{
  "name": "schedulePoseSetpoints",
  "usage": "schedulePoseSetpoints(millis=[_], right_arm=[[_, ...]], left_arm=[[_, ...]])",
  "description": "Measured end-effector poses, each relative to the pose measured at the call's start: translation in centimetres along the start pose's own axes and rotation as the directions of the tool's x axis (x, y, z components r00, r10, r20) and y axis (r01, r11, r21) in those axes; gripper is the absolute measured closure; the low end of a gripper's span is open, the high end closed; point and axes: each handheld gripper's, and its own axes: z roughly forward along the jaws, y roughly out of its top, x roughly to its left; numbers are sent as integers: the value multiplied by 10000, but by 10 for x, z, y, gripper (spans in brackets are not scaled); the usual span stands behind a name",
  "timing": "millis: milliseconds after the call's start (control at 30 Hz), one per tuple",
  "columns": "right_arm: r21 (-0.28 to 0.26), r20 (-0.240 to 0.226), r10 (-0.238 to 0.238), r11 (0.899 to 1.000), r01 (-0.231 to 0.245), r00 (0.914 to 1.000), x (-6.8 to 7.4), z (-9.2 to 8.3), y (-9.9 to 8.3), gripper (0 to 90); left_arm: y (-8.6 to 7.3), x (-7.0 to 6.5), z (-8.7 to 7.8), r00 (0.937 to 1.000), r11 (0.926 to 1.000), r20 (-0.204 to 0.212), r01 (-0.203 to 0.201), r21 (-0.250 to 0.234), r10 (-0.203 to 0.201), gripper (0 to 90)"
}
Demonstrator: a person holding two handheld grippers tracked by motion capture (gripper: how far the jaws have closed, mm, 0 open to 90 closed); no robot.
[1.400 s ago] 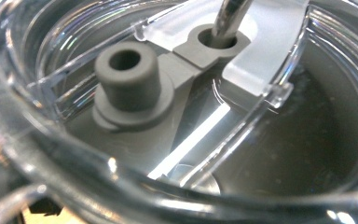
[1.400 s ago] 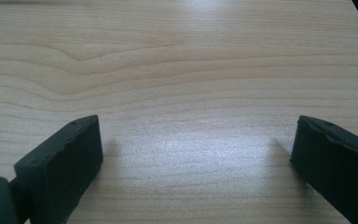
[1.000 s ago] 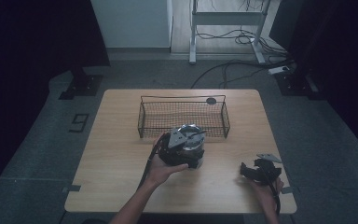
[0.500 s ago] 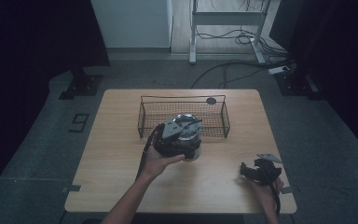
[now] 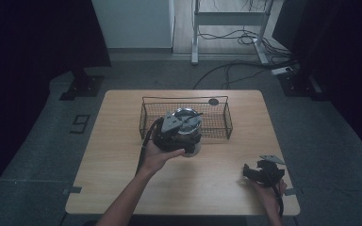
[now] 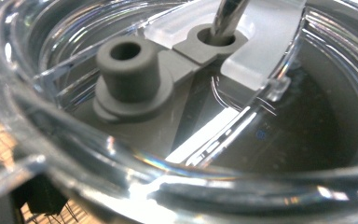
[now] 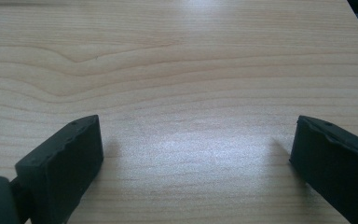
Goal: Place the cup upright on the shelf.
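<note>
Pale wood fills the scene: the table [image 5: 122, 155] carries a black wire basket [image 5: 146, 117] toward its far side, and that basket looks to be the goal. From the high view, the left gripper [image 5: 185, 123] is up at the basket's near wall with a clear plastic jar [image 5: 191, 136] in front of it, the person's left hand [image 5: 158, 157] wrapped round the gripper body from below. The jar sits right at the basket's near rim, overlapping the wire from this angle; whether it is over the edge or just short of it, I can't say.

From the left gripper view, we're looking straight down at the jar's clear lid [image 6: 121, 196], with a grey plug [image 6: 130, 74] standing up on it and a metal rod [image 6: 228, 16] going through a hole beside it. The gripper's own jaws are hidden behind the plastic, so I can't tell how they stand, though the jar appears carried.

Over on the near right, the right gripper [image 5: 250, 172] rests low on the table, well apart from the action; from the right gripper view, the jaws stand wide apart over bare wood, holding nothing.

My read: pickup done, carry nearly done. Left to go: getting the jar inside the basket and letting go.
</note>
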Motion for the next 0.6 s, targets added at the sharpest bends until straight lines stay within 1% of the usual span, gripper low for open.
schedulePoseSetpoints(millis=[233, 400, 600], right_arm=[[-34, 1, 2, 10000, -2, 10000, 0, 0, 0, 24], [-41, 5, 5, 10000, -5, 10000, 0, 0, 0, 27], [-47, 10, 12, 10000, -12, 10000, 0, 0, 0, 29]], left_arm=[[9, 4, 2, 10000, 10000, 25, 28, -49, -28, 39], [15, 9, 4, 9999, 10000, -140, -2, -69, 1, 39], [18, 14, 5, 9998, 10000, -209, 45, -55, -46, 40]])
